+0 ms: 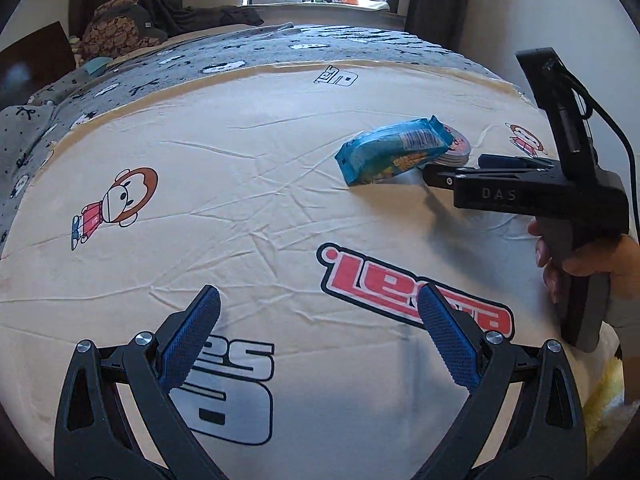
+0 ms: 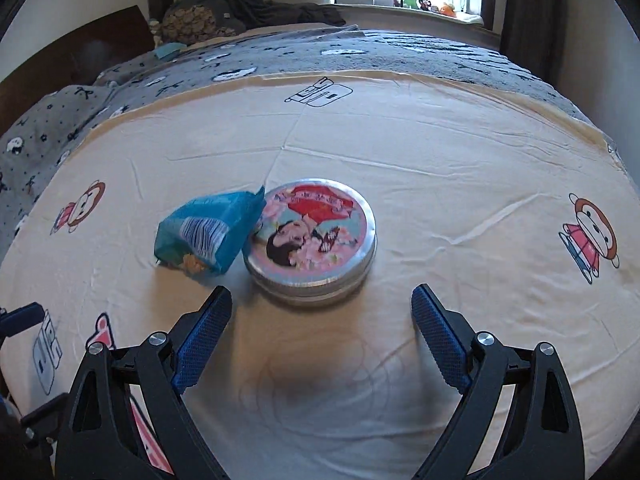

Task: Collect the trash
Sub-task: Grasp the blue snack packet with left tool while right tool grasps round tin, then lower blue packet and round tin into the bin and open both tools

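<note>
A blue snack packet (image 1: 390, 154) lies on the cream printed sheet, leaning against a round metal tin (image 1: 456, 148). In the right wrist view the packet (image 2: 208, 234) is left of the tin (image 2: 314, 240), whose lid has a pink and red picture. My right gripper (image 2: 322, 304) is open and empty, just short of the tin, which sits between the lines of its fingers. In the left wrist view the right gripper (image 1: 430, 174) reaches in from the right beside the packet. My left gripper (image 1: 318, 304) is open and empty, well short of the packet.
The cream sheet (image 1: 248, 184) covers the near part of a bed; a grey patterned blanket (image 1: 280, 44) lies beyond it. Pillows and dark clothes (image 1: 120, 28) sit at the far left. A window sill with toys (image 2: 420, 2) is at the back.
</note>
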Available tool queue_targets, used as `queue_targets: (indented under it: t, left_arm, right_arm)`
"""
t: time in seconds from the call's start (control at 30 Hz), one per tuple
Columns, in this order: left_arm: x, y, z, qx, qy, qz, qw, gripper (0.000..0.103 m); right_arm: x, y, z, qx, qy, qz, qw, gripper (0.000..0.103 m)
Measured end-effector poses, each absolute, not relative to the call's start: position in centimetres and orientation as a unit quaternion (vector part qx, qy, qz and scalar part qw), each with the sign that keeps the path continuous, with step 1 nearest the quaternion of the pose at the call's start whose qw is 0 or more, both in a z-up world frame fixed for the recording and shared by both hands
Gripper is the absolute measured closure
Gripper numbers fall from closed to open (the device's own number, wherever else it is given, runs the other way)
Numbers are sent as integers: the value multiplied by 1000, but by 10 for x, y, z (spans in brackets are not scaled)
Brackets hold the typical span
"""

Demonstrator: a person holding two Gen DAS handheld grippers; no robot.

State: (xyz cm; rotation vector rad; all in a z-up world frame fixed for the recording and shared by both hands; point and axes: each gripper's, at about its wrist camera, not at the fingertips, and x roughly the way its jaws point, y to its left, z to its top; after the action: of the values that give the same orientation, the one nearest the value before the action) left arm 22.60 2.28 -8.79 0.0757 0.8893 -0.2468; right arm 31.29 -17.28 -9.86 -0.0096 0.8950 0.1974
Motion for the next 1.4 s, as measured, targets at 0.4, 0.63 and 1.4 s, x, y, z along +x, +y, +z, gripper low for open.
queue_targets:
  t: [0.4,0.63,1.4]
  left_arm:
    - [254,2,-85,47,418,-125,899,9]
    - [293,-21,-83,66,415,-111,900,9]
    - [355,-51,-96,75,457,-143,874,88]
  right_arm:
    - [339,-166,-100,-11,448,102,888,32]
    - [307,-221,-87,-3,449,75,890,32]
    - [253,-281,-97,11,446,74,892,32]
